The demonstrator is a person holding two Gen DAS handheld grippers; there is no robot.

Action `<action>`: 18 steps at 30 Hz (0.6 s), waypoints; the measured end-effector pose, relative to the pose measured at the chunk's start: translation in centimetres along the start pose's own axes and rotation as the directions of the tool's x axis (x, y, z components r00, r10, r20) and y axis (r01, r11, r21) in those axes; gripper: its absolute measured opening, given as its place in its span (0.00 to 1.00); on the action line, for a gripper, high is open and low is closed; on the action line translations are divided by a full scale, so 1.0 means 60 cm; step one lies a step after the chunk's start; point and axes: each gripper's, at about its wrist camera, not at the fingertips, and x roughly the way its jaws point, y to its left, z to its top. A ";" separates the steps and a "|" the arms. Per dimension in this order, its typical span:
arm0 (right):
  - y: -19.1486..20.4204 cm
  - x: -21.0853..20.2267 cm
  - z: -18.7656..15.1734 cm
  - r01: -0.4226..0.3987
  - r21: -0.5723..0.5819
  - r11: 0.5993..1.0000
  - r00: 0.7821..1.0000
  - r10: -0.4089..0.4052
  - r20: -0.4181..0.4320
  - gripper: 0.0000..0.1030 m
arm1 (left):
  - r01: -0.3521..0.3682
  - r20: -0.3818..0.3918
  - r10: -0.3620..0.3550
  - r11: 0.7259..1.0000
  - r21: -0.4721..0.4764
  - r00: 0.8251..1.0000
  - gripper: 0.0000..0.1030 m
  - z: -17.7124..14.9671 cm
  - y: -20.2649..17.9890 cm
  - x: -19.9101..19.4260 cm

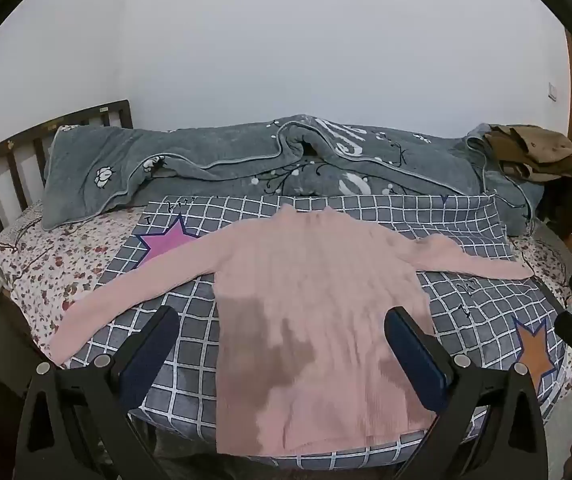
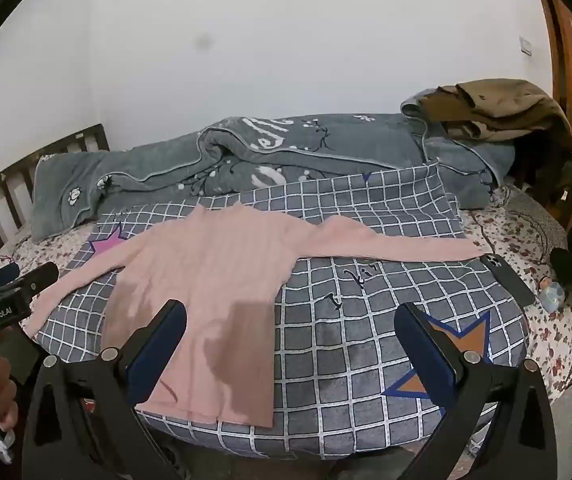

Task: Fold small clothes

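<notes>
A pink long-sleeved top (image 1: 310, 292) (image 2: 205, 272) lies spread flat, sleeves out to both sides, on a grey checked cover (image 1: 466, 304) (image 2: 346, 320) with star prints. My left gripper (image 1: 281, 312) hovers open above the top's lower body, nothing between its fingers. My right gripper (image 2: 290, 310) is open too, over the top's lower right edge and the cover beside it. In the right wrist view the other gripper's body (image 2: 1, 304) shows at the far left, held by a hand (image 2: 1, 396).
A rumpled grey blanket (image 1: 245, 160) (image 2: 269, 148) lies along the wall behind the cover. Brown clothing (image 1: 534, 152) (image 2: 494, 108) is piled at the back right. A dark phone (image 2: 508, 278) and a small bottle (image 2: 552, 294) lie right of the cover. A dark headboard (image 1: 9, 160) stands at left.
</notes>
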 end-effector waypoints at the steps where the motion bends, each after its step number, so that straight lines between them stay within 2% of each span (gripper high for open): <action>1: 0.000 -0.002 -0.001 0.002 -0.007 1.000 1.000 -0.002 -0.001 0.99 | -0.002 -0.002 0.002 1.000 0.007 1.000 1.00 0.001 -0.001 0.000; 5: 0.005 0.001 0.001 0.004 -0.027 1.000 1.000 -0.005 -0.031 0.99 | -0.008 0.042 0.007 1.000 0.021 0.999 1.00 0.006 -0.013 -0.018; 8: 0.018 0.005 -0.001 0.016 -0.047 0.999 0.999 -0.018 -0.040 0.99 | -0.009 0.033 0.008 1.000 0.029 0.999 1.00 0.009 -0.028 -0.020; 18: 0.017 -0.001 -0.009 0.016 -0.040 0.999 1.000 -0.017 -0.015 0.99 | -0.001 0.044 0.000 1.000 0.016 0.999 1.00 -0.005 -0.017 -0.021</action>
